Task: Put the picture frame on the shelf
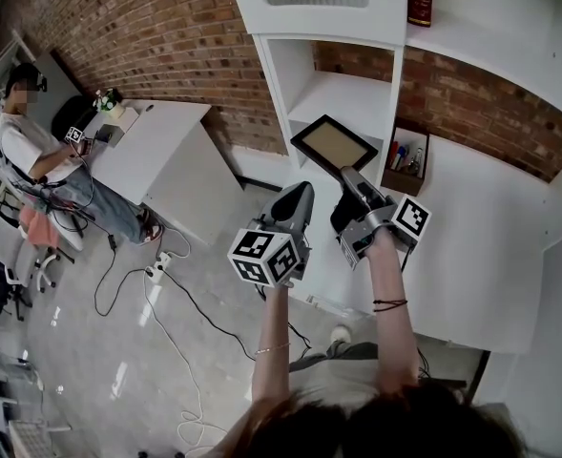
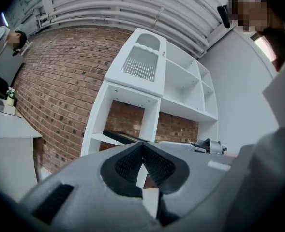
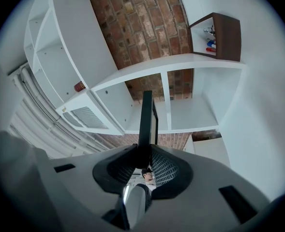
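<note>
Against a brick wall (image 1: 147,27), the white shelf (image 1: 349,101) holds a pen box (image 1: 406,163) at centre right, near the frame (image 1: 334,143) the right tool (image 1: 348,174) grips; left tool (image 1: 301,192) closed, empty.

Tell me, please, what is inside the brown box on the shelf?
The brown box holds pens or markers, some red and blue; its walls hide their lower ends.

Looks like a lab-style workroom rigged for recording: bare brick wall (image 1: 156,27), white shelf unit (image 1: 396,103), white counter (image 1: 161,146) with a seated person (image 1: 32,151) handling a marker cube (image 1: 74,135), cables (image 1: 180,351) and a power strip (image 1: 156,270) trailing over the grey floor (image 1: 90,370).
</note>
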